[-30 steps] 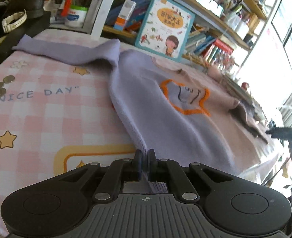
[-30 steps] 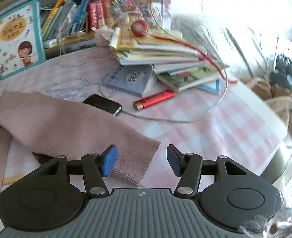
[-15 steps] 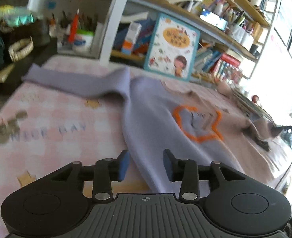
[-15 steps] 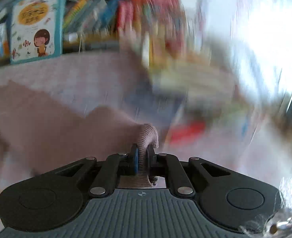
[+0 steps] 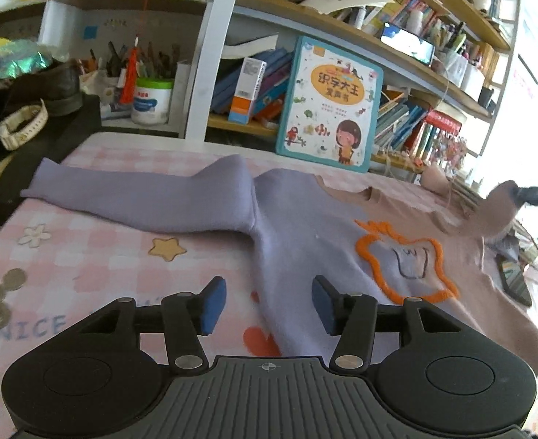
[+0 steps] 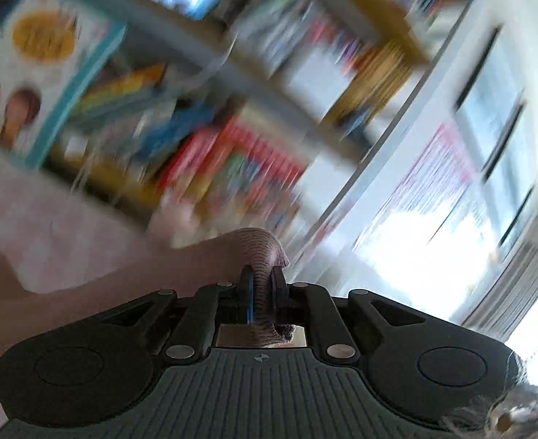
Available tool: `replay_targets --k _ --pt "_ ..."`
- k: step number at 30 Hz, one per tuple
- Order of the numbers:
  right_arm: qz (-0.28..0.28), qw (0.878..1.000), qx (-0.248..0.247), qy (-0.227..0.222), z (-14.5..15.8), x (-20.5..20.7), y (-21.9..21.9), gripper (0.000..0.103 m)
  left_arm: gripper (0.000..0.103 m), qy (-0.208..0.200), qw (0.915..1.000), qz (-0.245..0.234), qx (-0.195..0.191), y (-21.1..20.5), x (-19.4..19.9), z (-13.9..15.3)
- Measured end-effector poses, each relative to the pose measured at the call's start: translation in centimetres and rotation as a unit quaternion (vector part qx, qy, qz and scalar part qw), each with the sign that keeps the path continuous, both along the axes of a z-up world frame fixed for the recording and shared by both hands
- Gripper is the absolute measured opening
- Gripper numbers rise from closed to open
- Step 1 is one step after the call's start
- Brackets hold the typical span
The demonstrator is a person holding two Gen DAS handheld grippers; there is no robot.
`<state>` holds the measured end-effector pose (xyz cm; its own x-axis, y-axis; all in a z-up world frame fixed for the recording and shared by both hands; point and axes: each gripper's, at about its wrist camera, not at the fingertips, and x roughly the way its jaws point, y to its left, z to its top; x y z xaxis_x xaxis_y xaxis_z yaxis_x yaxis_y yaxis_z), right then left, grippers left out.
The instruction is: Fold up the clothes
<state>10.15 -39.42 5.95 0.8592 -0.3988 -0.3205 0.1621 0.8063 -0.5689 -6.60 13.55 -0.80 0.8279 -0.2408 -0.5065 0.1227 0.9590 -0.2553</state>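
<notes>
The left tongs (image 5: 269, 307) were spreading, nothing pinched, above the sweater (image 5: 305, 241) lying flat across the tabletop (image 5: 86, 256) toward its right edge. The right tongs (image 6: 262, 292) pinched the sweater's pink cuff (image 6: 258, 252), lifted.

My right gripper (image 6: 262, 285) pinches the ribbed cuff (image 6: 260, 252) of the pink sleeve (image 6: 97, 274), its jaws easing apart with the knit between them. Beyond, all is blurred: bookshelves (image 6: 232, 117), a teal-edged picture book (image 6: 38, 62) at left.
</notes>
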Motion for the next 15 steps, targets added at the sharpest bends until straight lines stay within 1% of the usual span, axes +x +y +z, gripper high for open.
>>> replay_targets --k 1,2,4,5,6,7,8,9,11,13,14,15 --pt "-0.006 1.0 0.017 0.016 -0.3 0.4 -0.4 0.02 0.054 0.001 1.0 0.003 -0.005 0.1 0.6 -0.1" --pt "-0.011 0.999 0.032 0.013 -0.5 0.2 -0.7 0.03 0.054 0.002 0.9999 0.008 -0.009 0.2 1.3 -0.2" --pt "0.003 0.998 0.059 -0.005 -0.1 -1.2 -0.5 0.041 0.054 0.006 0.9997 0.016 -0.018 0.4 2.9 -0.4" --pt "0.02 0.997 0.079 -0.006 0.3 -2.1 -0.3 0.043 0.054 0.008 0.9995 0.02 -0.025 0.4 3.7 -0.5" --pt "0.046 0.993 0.112 0.003 0.7 -3.1 0.1 0.044 0.054 0.013 0.9991 0.018 -0.037 0.4 4.6 -0.6" --pt "0.073 0.986 0.147 0.015 1.2 -4.2 0.4 0.046 0.055 0.018 0.9985 0.016 -0.048 0.4 5.5 -0.8" --pt "0.101 0.976 0.188 0.034 1.4 -5.1 0.8 0.049 0.054 0.025 0.9977 0.014 -0.061 0.4 6.4 -1.1" --pt "0.129 0.963 0.23 0.056 1.5 -6.0 1.2 0.05 0.055 0.034 0.9965 0.013 -0.075 0.3 7.4 -1.5" --pt "0.18 0.926 0.311 0.117 1.1 -7.4 2.2 0.051 0.054 0.045 0.994 0.028 -0.096 0.3 8.9 -2.1" --pt "0.205 0.896 0.358 0.165 -0.1 -8.2 3.3 0.051 0.052 0.054 0.99 0.056 -0.118 0.8 9.9 -2.9" --pt "0.209 0.885 0.374 0.182 -0.9 -8.4 3.7 0.051 0.049 0.057 0.9875 0.071 -0.129 1.0 10.3 -3.2" --pt "0.209 0.877 0.384 0.198 -1.8 -8.4 4.2 0.051 0.049 0.054 0.9853 0.08 -0.141 1.3 10.6 -3.4"
